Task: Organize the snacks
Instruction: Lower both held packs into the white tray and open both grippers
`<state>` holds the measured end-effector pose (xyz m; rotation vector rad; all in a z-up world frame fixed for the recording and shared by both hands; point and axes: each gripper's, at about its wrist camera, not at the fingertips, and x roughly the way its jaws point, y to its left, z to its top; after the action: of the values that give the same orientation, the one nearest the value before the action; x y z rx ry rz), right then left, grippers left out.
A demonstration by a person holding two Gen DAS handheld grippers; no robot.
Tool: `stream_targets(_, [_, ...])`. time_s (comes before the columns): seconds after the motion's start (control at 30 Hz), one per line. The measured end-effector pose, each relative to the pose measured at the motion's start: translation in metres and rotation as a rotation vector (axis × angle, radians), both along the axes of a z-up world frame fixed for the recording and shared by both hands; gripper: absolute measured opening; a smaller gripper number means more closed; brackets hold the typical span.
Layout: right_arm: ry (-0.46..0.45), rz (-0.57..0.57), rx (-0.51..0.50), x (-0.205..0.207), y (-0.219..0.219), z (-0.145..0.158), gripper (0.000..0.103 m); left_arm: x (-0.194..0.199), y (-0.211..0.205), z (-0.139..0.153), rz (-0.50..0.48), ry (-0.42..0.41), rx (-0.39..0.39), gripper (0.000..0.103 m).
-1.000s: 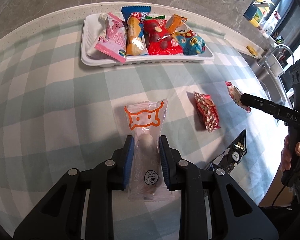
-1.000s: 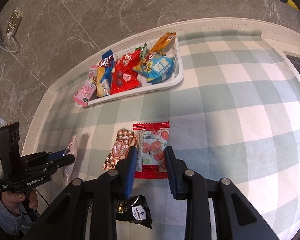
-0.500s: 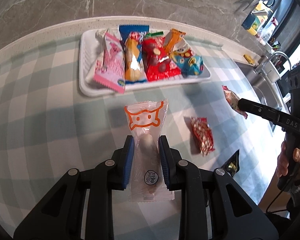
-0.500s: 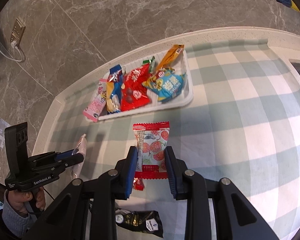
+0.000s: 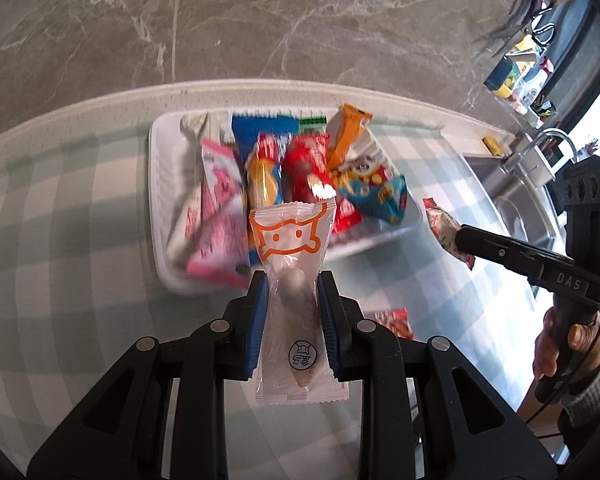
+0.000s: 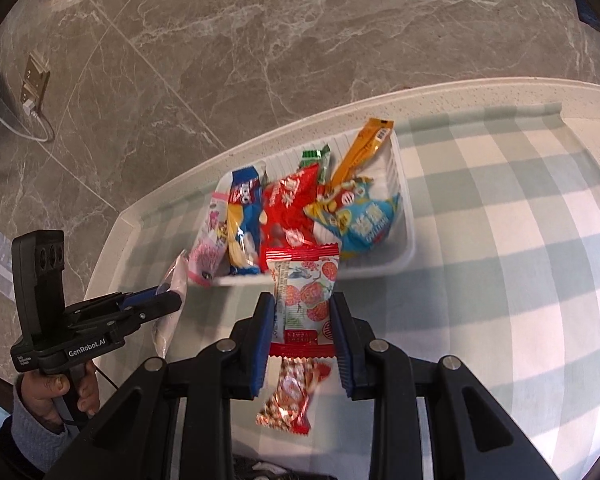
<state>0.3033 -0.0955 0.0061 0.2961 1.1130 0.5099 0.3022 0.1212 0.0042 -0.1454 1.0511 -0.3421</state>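
Observation:
My left gripper (image 5: 293, 286) is shut on a clear snack packet with an orange cat face (image 5: 289, 264) and holds it above the near edge of the white tray (image 5: 157, 184). My right gripper (image 6: 302, 308) is shut on a red-and-white strawberry snack packet (image 6: 304, 288), held just short of the tray (image 6: 404, 224). The tray holds several packets: pink (image 5: 219, 208), blue, red (image 6: 287, 208), orange (image 6: 364, 148) and light blue (image 6: 364, 220). A small red patterned packet (image 6: 291, 392) lies on the checked cloth under my right gripper; it also shows in the left wrist view (image 5: 396, 322).
The checked tablecloth (image 6: 500, 260) covers a round table with a pale rim. A sink and tap (image 5: 540, 152) stand at the right with bottles behind. Marble floor lies beyond the table. A dark packet edge (image 6: 267, 468) lies near my right gripper's base.
Both grippers have risen and moved forward toward the tray with their packets. The small red packet and the dark packet stayed on the cloth, now lower in view.

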Motion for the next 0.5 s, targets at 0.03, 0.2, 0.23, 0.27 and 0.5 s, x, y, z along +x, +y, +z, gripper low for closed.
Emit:
stream_targets(0.03, [0.0, 0.0, 0.002, 0.005, 0.001, 0.0, 0.031, 0.005, 0.0, 0.002, 0.0, -0.002, 0.001, 0.023])
stream_targets(0.2, [0.004, -0.005, 0.016, 0.027, 0.006, -0.003, 0.031, 0.034, 0.004, 0.007, 0.002, -0.007, -0.006, 0.023])
stream_targets(0.23, [0.005, -0.006, 0.018, 0.032, 0.007, -0.003, 0.031, 0.04, 0.005, 0.008, 0.002, -0.006, -0.006, 0.023])
stream_targets(0.27, [0.005, -0.005, 0.019, 0.036, 0.008, -0.004, 0.031, 0.045, 0.005, 0.008, 0.003, -0.007, -0.002, 0.023])
stream_targets(0.5, [0.008, -0.008, 0.033, 0.067, 0.017, -0.01, 0.031, 0.083, 0.012, 0.003, 0.013, 0.002, 0.011, 0.023])
